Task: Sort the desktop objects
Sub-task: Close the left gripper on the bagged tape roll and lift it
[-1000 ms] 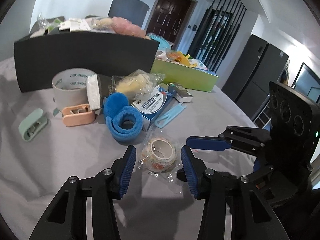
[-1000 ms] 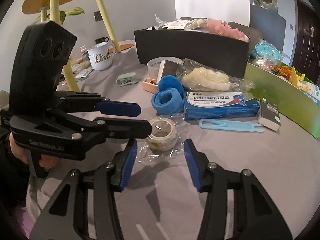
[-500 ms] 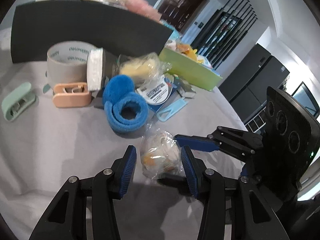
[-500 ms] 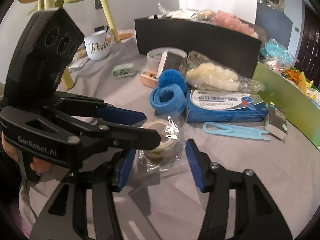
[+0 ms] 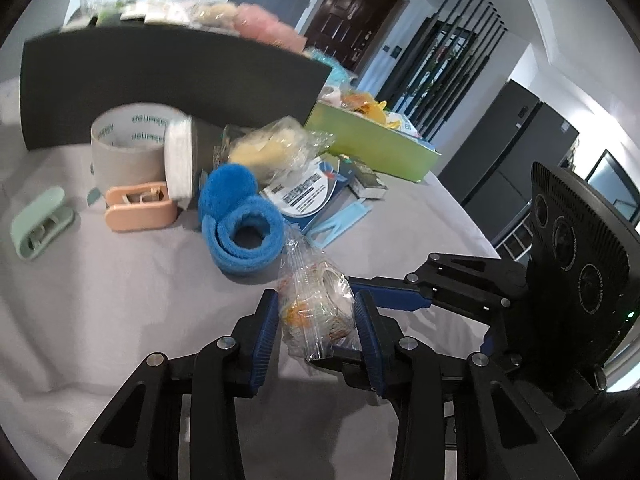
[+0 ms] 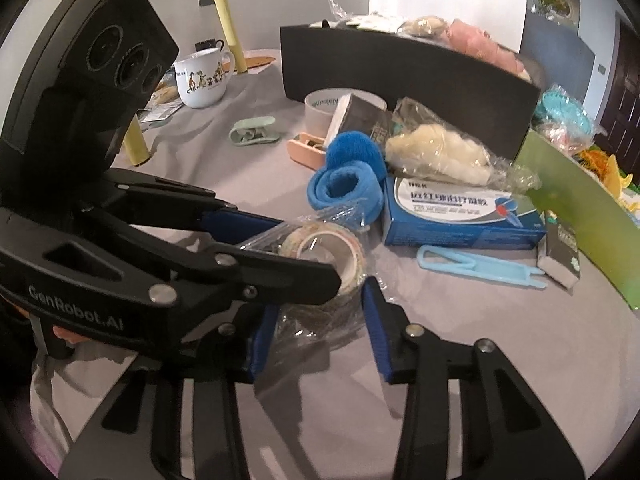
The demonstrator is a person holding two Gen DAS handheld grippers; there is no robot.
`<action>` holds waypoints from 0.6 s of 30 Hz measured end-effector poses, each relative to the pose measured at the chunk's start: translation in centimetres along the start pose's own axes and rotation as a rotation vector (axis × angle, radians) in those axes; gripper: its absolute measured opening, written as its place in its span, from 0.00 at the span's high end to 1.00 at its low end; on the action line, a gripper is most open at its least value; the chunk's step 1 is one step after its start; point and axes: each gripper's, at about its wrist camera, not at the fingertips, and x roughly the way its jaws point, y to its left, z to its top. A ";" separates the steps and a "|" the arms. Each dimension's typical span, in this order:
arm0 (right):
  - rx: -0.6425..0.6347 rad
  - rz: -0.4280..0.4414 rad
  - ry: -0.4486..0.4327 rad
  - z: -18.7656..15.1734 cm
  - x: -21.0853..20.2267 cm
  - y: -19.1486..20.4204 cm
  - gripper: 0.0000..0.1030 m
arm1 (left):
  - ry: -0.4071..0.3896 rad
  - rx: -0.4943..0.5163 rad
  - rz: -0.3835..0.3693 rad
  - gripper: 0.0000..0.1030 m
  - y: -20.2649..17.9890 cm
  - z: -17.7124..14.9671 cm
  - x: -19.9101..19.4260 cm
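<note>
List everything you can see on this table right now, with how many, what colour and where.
bagged tape roll: 1, pale patterned, between left gripper's fingers
blue band: 1, blue, behind it
blue box: 1, blue-white, right of band
blue clip: 1, light blue, before box
big tape roll: 1, grey, far left
peach dispenser: 1, peach
green clip: 1, mint, left edge
black bin: 1, back
green tray: 1, right
mug: 1, white
left gripper: shut on roll
right gripper: open
</note>
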 end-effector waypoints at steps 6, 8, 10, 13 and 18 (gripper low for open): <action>0.001 -0.007 -0.031 -0.3 -1.0 0.5 0.59 | -0.004 0.043 0.023 0.62 -1.1 -0.3 -0.7; 0.002 -0.009 -0.041 -0.4 -1.4 0.7 0.59 | -0.007 0.054 0.021 0.62 -1.7 -0.3 -1.2; 0.006 -0.017 -0.054 -0.5 -2.2 0.8 0.59 | -0.015 0.066 0.022 0.62 -2.2 -0.2 -1.5; 0.008 -0.028 -0.078 -0.6 -3.2 0.9 0.59 | -0.027 0.087 0.022 0.62 -3.2 0.1 -2.1; 0.016 -0.051 -0.121 -0.7 -5.3 0.9 0.59 | -0.043 0.116 0.011 0.62 -5.0 0.5 -3.1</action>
